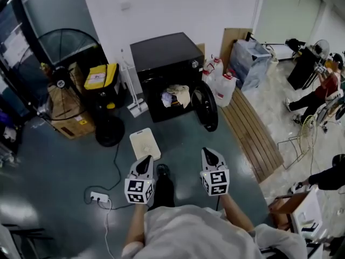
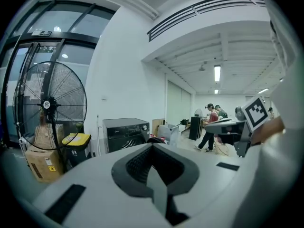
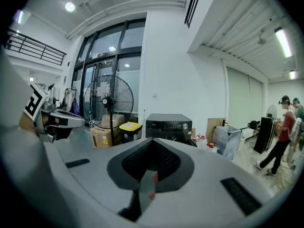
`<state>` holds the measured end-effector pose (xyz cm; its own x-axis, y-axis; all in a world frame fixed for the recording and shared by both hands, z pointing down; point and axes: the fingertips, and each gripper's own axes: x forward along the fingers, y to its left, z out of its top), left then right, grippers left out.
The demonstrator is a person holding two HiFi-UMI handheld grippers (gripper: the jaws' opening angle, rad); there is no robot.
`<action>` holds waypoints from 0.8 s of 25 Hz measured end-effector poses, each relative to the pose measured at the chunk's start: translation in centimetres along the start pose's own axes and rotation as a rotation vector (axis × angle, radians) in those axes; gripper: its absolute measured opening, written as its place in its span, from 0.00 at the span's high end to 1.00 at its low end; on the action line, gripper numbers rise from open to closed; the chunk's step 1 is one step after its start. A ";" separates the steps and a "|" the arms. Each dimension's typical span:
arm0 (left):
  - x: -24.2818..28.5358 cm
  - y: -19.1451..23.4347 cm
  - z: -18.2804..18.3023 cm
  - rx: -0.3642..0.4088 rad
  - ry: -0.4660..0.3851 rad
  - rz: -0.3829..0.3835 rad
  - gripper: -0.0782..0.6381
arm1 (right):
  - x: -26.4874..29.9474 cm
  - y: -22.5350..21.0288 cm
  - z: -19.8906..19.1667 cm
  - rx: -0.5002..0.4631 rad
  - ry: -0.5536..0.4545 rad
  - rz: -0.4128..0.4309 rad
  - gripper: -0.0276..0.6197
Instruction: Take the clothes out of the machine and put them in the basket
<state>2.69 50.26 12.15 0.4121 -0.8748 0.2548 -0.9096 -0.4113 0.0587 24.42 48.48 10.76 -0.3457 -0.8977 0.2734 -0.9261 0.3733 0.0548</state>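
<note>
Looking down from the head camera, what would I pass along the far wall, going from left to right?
big fan → yellow-lidded bin → black machine → white jugs → grey plastic crate → seated person

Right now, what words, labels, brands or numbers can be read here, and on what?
No text is readable.
Machine: mark on the panel, too small.
Bin: lid label, blurred.
Box: yellow sticker, too small.
Left gripper, right gripper: square markers only, no words.
</note>
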 end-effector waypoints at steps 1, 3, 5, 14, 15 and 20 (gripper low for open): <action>0.8 0.6 0.2 0.002 -0.001 -0.002 0.87 | 1.0 -0.1 0.2 0.000 0.000 -0.001 0.92; 2.7 1.8 0.5 0.011 -0.004 -0.009 0.87 | 3.0 -0.4 0.3 0.000 0.003 -0.005 0.92; 4.4 3.2 0.8 0.013 -0.005 -0.014 0.87 | 5.2 -0.7 0.4 -0.005 0.007 -0.006 0.92; 13.9 11.4 4.0 0.025 0.006 -0.037 0.87 | 17.2 -1.9 4.2 -0.011 0.008 -0.021 0.92; 15.1 12.3 4.8 0.028 0.005 -0.040 0.87 | 18.6 -2.3 4.8 -0.010 0.009 -0.024 0.92; 20.9 16.1 7.8 0.041 0.013 -0.053 0.87 | 24.9 -4.1 7.6 -0.010 0.012 -0.038 0.92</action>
<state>-2.95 23.32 10.91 0.4585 -0.8483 0.2649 -0.8836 -0.4671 0.0333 18.44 22.85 10.06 -0.3087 -0.9082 0.2827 -0.9367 0.3418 0.0753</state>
